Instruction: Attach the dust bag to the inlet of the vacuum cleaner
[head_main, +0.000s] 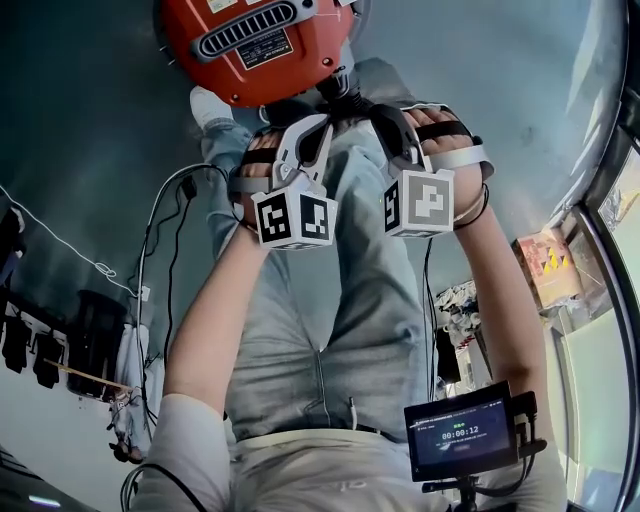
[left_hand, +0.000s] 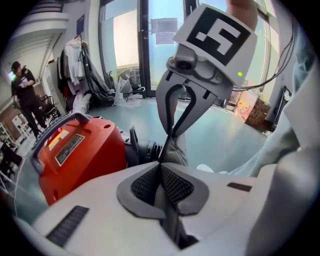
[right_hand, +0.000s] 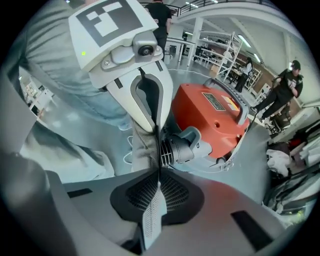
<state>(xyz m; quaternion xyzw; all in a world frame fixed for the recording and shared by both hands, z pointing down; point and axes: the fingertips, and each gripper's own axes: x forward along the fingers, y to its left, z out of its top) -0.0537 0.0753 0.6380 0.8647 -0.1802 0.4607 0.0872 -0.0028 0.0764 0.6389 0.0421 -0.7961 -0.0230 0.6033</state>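
An orange vacuum cleaner (head_main: 250, 50) stands on the floor ahead of me, its dark ribbed inlet (head_main: 340, 88) pointing toward the grippers. The grey cloth dust bag (left_hand: 176, 149) is stretched right in front of the inlet (right_hand: 181, 146). My left gripper (left_hand: 161, 167) is shut on one edge of the bag, and my right gripper (right_hand: 159, 172) is shut on the facing edge (right_hand: 142, 137). The two grippers face each other, tips almost meeting. From the head view the left gripper (head_main: 322, 125) and right gripper (head_main: 385, 115) sit side by side just below the inlet; the bag is mostly hidden there.
A small monitor (head_main: 460, 435) on a stand sits at lower right. Cables (head_main: 150, 240) trail across the floor at left. Boxes (head_main: 548, 265) lie at right. People stand in the background (left_hand: 22, 90) (right_hand: 287, 85), near hanging clothes (left_hand: 75, 65) and shelving.
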